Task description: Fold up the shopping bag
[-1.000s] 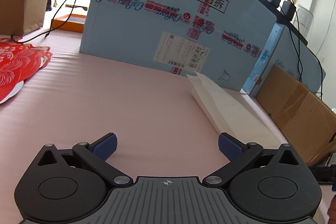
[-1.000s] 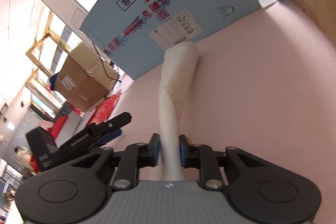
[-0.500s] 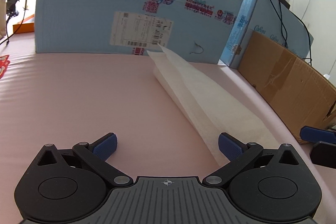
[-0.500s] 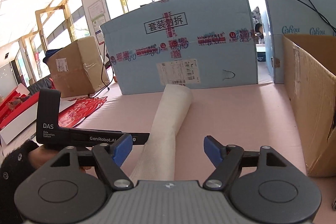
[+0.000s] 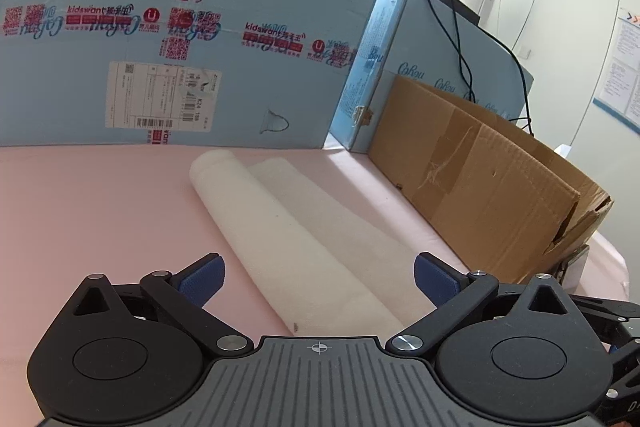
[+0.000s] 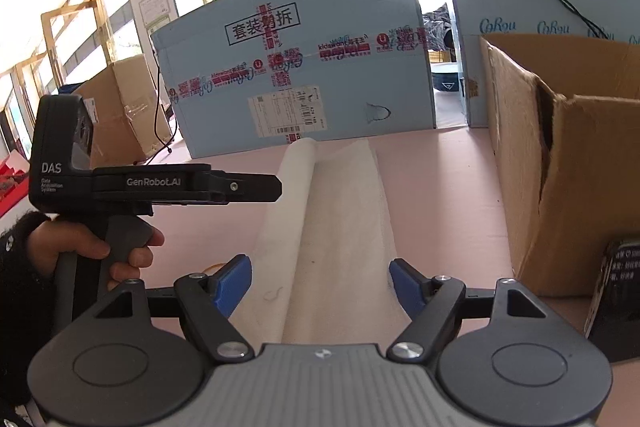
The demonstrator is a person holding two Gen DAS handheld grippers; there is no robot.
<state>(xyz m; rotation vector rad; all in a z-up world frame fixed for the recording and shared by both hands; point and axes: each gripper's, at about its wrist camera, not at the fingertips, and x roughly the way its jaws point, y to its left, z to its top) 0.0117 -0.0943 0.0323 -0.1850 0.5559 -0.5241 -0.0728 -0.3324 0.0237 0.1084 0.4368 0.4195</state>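
Both of my hand-held grippers are wide open with nothing pinched: right hand-held gripper (image 6: 320,281) and left hand-held gripper (image 5: 318,277) each straddle the near end of the shopping bag (image 6: 332,219), a long white strip lying flat on the pink counter (image 5: 100,211). I'd grab both near corners evenly, then fold toward the blue box (image 5: 200,47).

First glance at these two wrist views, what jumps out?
The long white folded shopping bag lies on the pink table, running away from both cameras toward the big blue carton. Both hand-held grippers stand open over its near end, the left hand-held gripper and the right hand-held gripper. A brown cardboard box stands on the right.
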